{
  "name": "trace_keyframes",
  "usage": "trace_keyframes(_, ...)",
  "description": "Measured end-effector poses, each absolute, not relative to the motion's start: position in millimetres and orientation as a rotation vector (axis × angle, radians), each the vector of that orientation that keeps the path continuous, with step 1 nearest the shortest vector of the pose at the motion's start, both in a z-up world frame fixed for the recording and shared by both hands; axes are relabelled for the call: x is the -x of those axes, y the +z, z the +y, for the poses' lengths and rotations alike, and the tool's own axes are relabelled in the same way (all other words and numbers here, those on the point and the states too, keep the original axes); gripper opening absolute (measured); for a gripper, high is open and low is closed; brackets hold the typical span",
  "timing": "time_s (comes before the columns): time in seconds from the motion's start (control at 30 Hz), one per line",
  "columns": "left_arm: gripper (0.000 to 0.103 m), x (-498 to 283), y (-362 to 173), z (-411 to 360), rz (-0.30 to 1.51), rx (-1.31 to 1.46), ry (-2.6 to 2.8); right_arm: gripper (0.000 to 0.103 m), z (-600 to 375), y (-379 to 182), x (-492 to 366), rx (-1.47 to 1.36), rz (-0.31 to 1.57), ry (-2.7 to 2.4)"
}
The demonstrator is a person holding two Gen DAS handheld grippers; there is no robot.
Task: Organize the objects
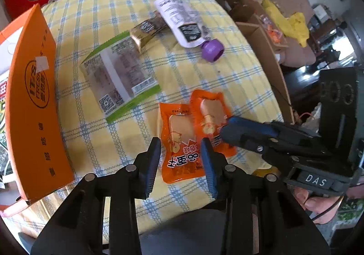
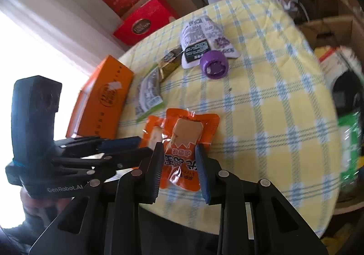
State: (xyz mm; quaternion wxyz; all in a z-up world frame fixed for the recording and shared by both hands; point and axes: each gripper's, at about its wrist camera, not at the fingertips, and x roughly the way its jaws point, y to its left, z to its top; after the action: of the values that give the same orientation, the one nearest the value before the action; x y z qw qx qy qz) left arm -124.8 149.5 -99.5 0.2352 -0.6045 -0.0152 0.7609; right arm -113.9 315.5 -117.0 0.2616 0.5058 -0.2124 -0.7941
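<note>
From the left wrist camera, the left gripper (image 1: 180,159) hangs low over the near edge of the round table under a yellow-and-blue checked cloth (image 1: 238,77), its blue-padded jaws apart with the near orange plastic snack packet (image 1: 178,141) lying flat between and beyond them — framed rather than pinched, which reads as lining up for a pick. A second orange snack packet (image 1: 210,118) lies just to its right, slightly overlapped, and the right gripper (image 1: 227,127) reaches in from the right with its blue tips over that packet's near edge; from this side the tips look close together, but whether they pinch the film cannot be told. Farther off lie a green-edged clear flat packet (image 1: 120,75), a small gold foil sachet (image 1: 145,34) and a white spouted pouch with a purple cap (image 1: 182,20), loosely scattered and seemingly not yet sorted. A tall orange cardboard box (image 1: 34,100) stands at the left edge, a likely place to gather things, though that is a guess. From the right wrist camera, the right gripper (image 2: 179,164) shows its jaws apart on either side of the second packet (image 2: 188,138), whose near end rises crumpled between the pads, not visibly clamped. The left gripper (image 2: 127,145) comes in from the left, beside the first packet (image 2: 154,132). The two packets overlap, so each tool working one packet probably serves to part them — a lift of one could drag the other.
</note>
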Motion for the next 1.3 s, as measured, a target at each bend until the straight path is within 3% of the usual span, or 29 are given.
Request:
trace_keyframes(0.23, 0.03, 131, -102, 151, -0.111, 1.662, 2.038, 0.029, 320, -121, 115, -1.357, -0.697, -2.103)
trace_keyframes(0.5, 0.029, 133, -111, 145, -0.157, 1.668, 2.04, 0.027, 310, -120, 114, -1.402, -0.601, -2.15)
trace_keyframes(0.67, 0.029, 131, -112, 149, -0.129, 1.664, 2.049, 0.037, 316, -121, 113, -1.414, -0.636, -2.176)
trace_keyframes(0.9, 0.018, 127, -107, 149, -0.098, 1.639, 2.068, 0.039, 307, -123, 114, -1.408, -0.645, -2.151)
trace_keyframes(1.3, 0.014, 123, -87, 142, -0.139, 1.58, 2.094, 0.039, 312, -120, 112, -1.34, -0.779, -2.103)
